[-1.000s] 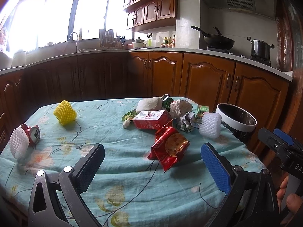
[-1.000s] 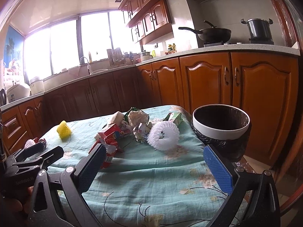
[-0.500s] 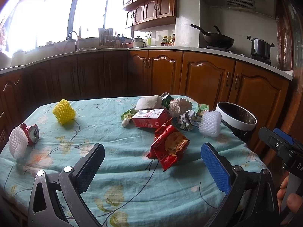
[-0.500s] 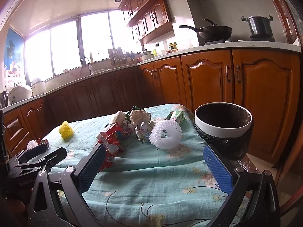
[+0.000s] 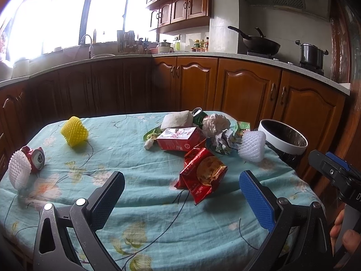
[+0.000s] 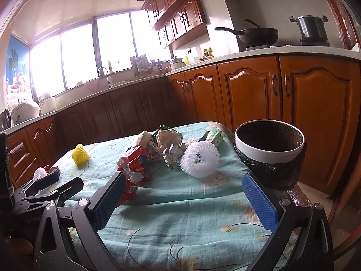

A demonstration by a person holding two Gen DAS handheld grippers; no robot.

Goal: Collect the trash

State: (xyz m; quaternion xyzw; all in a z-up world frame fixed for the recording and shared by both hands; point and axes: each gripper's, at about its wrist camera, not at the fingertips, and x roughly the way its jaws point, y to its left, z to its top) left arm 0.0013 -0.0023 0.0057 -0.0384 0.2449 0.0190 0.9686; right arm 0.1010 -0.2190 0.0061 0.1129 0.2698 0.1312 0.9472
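Note:
Trash lies on a table with a teal floral cloth point(image 5: 135, 164). A red snack bag point(image 5: 202, 172) sits nearest, just ahead of my open left gripper point(image 5: 182, 201). Behind it are a red carton point(image 5: 179, 139), crumpled paper point(image 5: 215, 123) and a white foam net point(image 5: 252, 145). A yellow foam net point(image 5: 74, 131), a crushed red can point(image 5: 36, 158) and another white foam net point(image 5: 19, 172) lie at the left. The bin point(image 6: 269, 144), white-rimmed with a black liner, stands off the table's right end. My right gripper point(image 6: 183, 195) is open, with the white foam net point(image 6: 199, 159) ahead of it.
Wooden kitchen cabinets point(image 5: 246, 90) and a counter run behind the table, with a wok point(image 5: 259, 43) and a pot point(image 5: 312, 54) on the stove. A person's fingers point(image 5: 345, 232) hold the right gripper's handle at the left wrist view's right edge.
Both grippers have edged slightly forward toward the trash pile; the table and bin look a little closer. Both stay open and nothing on the table has moved.

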